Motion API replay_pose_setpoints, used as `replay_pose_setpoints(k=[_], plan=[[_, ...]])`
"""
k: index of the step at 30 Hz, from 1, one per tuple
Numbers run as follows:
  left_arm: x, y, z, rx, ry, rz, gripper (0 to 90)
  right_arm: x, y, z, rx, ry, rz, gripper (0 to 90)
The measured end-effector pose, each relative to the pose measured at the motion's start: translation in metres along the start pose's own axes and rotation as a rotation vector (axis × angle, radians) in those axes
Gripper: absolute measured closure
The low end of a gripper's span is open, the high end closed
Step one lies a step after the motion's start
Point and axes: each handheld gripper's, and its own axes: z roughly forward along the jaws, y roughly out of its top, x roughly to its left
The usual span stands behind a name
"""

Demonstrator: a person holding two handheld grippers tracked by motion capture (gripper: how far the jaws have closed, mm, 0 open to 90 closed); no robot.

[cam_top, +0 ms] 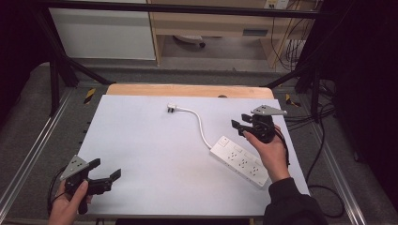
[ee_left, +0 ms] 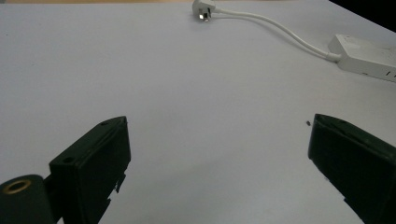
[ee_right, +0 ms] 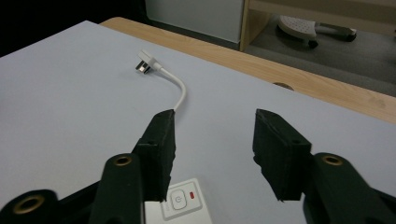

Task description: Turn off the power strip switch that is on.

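A white power strip (cam_top: pixel 239 161) lies on the right of the white table sheet (cam_top: pixel 155 154). Its white cord (cam_top: pixel 201 126) curves up to a plug (cam_top: pixel 171 108) near the table's far middle. My right gripper (cam_top: pixel 241 121) hovers open just above the strip's switch end (ee_right: pixel 182 203), jaws empty, pointing toward the plug (ee_right: pixel 145 62). My left gripper (cam_top: pixel 107 169) stands open at the near left corner, nothing between its jaws. In the left gripper view the plug (ee_left: pixel 204 9) and the strip (ee_left: pixel 366 56) lie far ahead.
A wooden table edge (cam_top: pixel 187 90) runs along the far side of the sheet. Black frame bars (cam_top: pixel 61 61) and loose cables (cam_top: pixel 324 154) flank the table. A wooden shelf unit (cam_top: pixel 211 23) stands behind.
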Motion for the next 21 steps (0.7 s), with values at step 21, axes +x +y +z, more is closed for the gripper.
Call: replay_pose_setpoints(k=[21], plan=[[0.000,0.000,0.000,0.005,0.001,0.011,5.7,0.003,-0.004,0.019,-0.013,-0.028,-0.024,71.2]])
